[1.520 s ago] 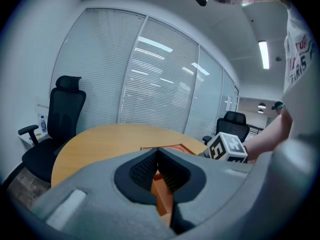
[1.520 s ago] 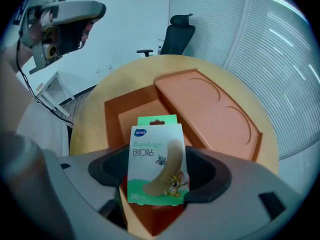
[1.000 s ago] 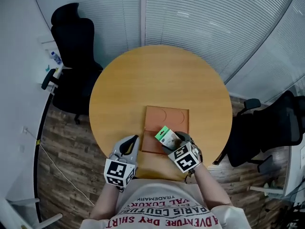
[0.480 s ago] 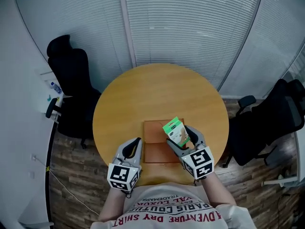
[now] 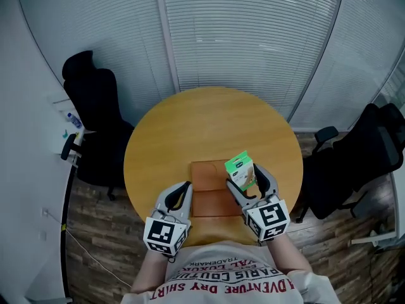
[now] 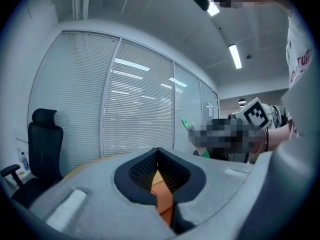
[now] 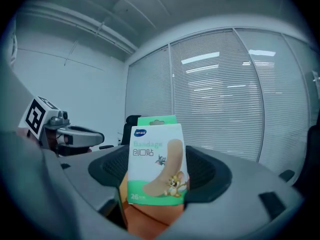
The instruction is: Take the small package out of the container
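Observation:
The small package, a green and white bandage box, is held upright above the right edge of the flat brown container on the round wooden table. My right gripper is shut on it; in the right gripper view the package fills the space between the jaws of that gripper. My left gripper rests at the container's left edge, shut, with nothing in it. In the left gripper view, a strip of the container shows past the left gripper.
One black office chair stands left of the table, another to the right. Glass walls with blinds curve behind the table. The person's shirt is at the near edge.
My right gripper has lifted the package up off the container and carried it a little to the right. The left gripper stays at the container's left edge.

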### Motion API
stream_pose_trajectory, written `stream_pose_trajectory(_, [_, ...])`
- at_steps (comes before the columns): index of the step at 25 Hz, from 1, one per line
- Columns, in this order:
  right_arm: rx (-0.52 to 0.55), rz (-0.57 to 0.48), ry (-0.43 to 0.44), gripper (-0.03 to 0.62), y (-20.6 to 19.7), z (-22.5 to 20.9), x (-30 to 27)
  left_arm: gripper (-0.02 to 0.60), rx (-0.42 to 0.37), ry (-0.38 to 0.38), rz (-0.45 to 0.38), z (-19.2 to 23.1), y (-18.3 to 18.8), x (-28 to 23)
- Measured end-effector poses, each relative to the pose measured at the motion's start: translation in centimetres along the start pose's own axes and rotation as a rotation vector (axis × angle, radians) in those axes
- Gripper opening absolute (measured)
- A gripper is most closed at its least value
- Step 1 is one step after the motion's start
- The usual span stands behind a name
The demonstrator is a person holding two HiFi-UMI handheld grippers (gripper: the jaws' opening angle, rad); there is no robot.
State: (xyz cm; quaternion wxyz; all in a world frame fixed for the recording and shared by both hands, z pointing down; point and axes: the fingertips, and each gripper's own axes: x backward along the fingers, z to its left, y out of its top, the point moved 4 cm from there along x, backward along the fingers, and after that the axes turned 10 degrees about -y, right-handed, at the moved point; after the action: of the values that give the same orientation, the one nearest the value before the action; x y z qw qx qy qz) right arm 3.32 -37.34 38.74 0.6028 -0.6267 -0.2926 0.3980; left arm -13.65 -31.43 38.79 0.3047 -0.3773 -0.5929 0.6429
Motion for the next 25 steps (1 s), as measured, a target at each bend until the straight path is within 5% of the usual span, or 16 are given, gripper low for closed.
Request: stream_pose_trajectory(25, [-0.017, 0.045, 0.026, 0.356, -1.2, 0.0, -0.4, 0.011, 0.024, 0.006, 0.009, 0.2, 0.1, -1.0])
